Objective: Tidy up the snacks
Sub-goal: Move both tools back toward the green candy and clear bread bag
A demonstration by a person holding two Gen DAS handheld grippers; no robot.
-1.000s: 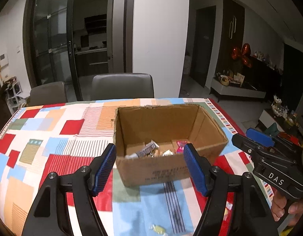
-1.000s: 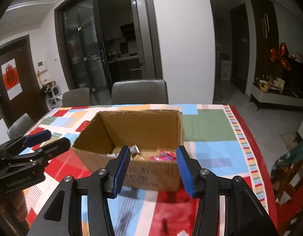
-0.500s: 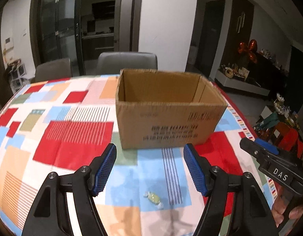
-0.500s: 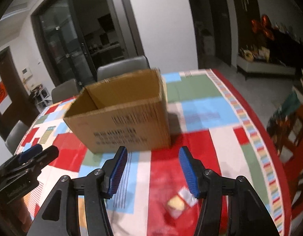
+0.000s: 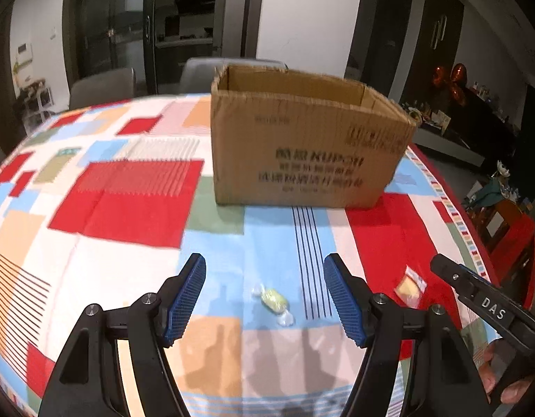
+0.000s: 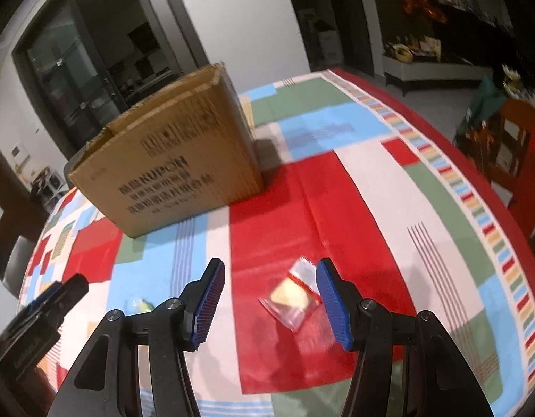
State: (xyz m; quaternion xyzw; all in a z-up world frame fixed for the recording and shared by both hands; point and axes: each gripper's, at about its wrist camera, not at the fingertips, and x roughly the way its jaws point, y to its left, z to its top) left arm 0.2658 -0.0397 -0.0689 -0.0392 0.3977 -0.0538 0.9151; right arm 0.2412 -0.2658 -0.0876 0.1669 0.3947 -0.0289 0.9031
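An open cardboard box point(image 5: 309, 146) stands on the patchwork tablecloth; it also shows in the right wrist view point(image 6: 177, 160). A yellow wrapped candy point(image 5: 273, 301) lies on the cloth between my left gripper's point(image 5: 265, 299) open blue pads. A clear packet with a yellow snack point(image 6: 291, 297) lies between my right gripper's point(image 6: 270, 304) open pads, close to the right pad; the packet also shows in the left wrist view point(image 5: 408, 286). Both grippers are empty and low over the table.
Grey chairs point(image 5: 104, 85) stand behind the table. The table's right edge point(image 6: 503, 208) drops to a floor with a red chair point(image 6: 520, 135). The other gripper shows at the right in the left wrist view point(image 5: 482, 302) and at the left in the right wrist view point(image 6: 38, 312).
Both grippers have pulled back from above the box and dropped toward the table. The box's inside is now out of sight; the candy and packet now lie between the pads.
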